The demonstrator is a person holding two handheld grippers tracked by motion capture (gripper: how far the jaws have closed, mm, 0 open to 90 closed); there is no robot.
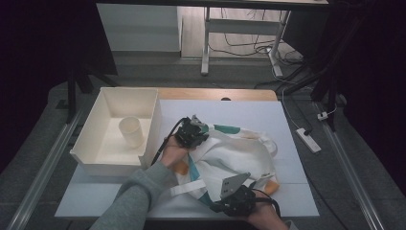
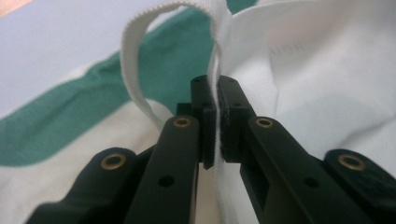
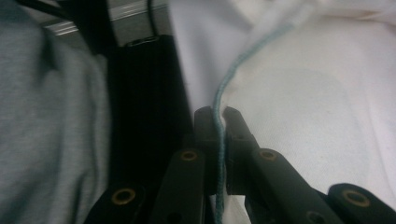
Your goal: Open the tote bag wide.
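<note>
Grey sleeve (image 1: 134, 199), black jaws (brass screws)

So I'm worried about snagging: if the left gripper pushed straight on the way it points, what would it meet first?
Probably the white strap loop of the tote bag, just beyond the left gripper, though depth is unclear.

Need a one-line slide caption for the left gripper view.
Left gripper shut on the white edge of a cloth bag, beside its looped handle.

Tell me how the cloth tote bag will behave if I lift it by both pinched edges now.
The tote bag already lies crumpled and folded, so it will probably sag between the left hand-held gripper and the right hand-held gripper. It looks like thin fabric, likely light. Its loose handle would probably dangle and could snag.
</note>
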